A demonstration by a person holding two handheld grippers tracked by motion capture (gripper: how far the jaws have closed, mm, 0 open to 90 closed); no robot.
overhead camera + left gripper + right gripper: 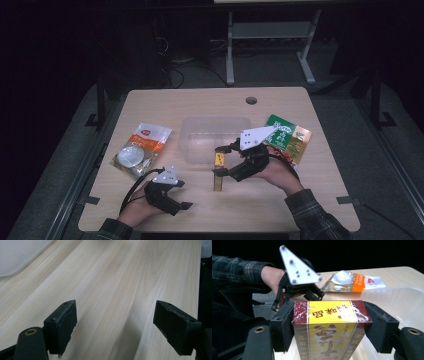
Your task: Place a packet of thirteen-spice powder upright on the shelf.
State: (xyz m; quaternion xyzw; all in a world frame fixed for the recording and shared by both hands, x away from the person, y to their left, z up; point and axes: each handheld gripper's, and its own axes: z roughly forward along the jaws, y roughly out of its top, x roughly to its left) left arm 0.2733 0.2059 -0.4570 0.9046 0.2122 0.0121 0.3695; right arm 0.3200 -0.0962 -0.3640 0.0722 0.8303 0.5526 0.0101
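One red-and-yellow box (pixel 329 327), wrapped in clear film, stood upright just in front of the clear plastic tub (pixel 200 127), its lower end at or just above the table (pixel 300 200); whether it rested there could not be told. The right gripper (pixel 219 160) had its two jaws clamped on the box, one pad (pixel 283 327) pressed against each red side, as the right gripper view showed. In the high view the box (pixel 218 172) sat at the tub's near edge, slightly right of the tub's middle.

One tub was counted, empty-looking, near the centre of the table. In the right gripper view its pale wall (pixel 402 300) lay just right of the box.

Two packets were counted. One orange-and-white packet (pixel 141 149), with a clear window showing something round and pale, lay flat well to the left of the tub. One green packet (pixel 289 137) lay to the right of the tub, partly under the right gripper's grey plate.

The left gripper (pixel 182 195) was low over bare wood in front of and left of the tub, well apart from the box. Its two jaws stood wide apart with nothing between them; the left gripper view (pixel 115 327) showed wood grain in the gap.

Two hands counted, both in plaid sleeves, coming in from the near edge.
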